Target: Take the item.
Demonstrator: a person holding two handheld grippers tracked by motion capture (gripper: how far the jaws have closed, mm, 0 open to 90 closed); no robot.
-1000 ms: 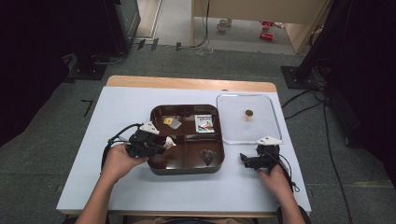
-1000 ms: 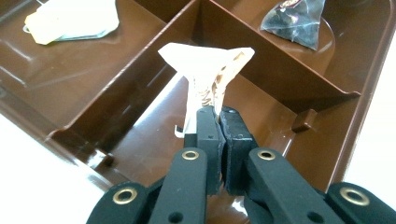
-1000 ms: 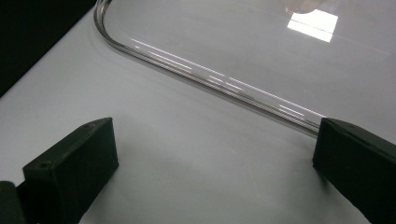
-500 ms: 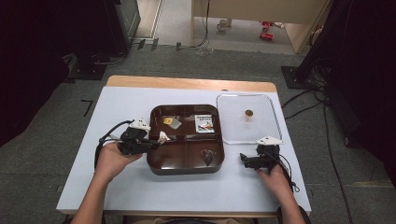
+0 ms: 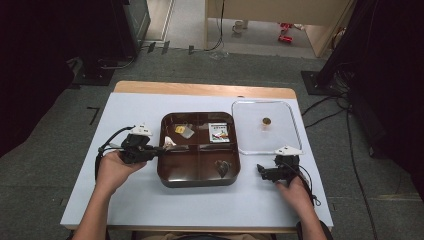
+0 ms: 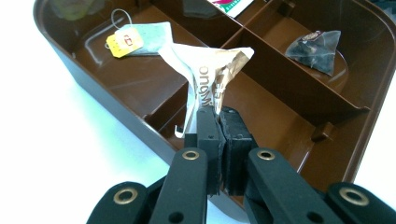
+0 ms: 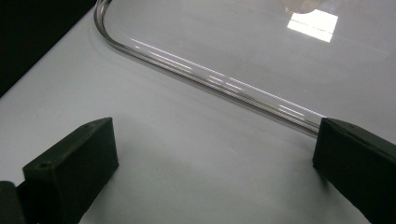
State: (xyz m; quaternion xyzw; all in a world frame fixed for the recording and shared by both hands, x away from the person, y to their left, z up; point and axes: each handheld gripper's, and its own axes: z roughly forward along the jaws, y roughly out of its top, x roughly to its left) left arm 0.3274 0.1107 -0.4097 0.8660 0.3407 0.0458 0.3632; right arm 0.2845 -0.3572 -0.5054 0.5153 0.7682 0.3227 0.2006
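Item: paper sachet [image 6: 212,74], light, crumply, tear-prone; my left gripper [image 6: 218,119] clamps its lower corner. My right gripper [image 7: 215,154]: released, idle.

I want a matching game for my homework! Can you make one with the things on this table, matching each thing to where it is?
Things:
1. paper packet
2. yellow-tagged tea bag
3. dark tea bag
4. clear lid

Places:
A. flat on the table, right of the tray
B. pinched in the left gripper's jaws
C. far-left tray compartment
D. near-right tray compartment

Pairs: 1-B, 2-C, 3-D, 4-A
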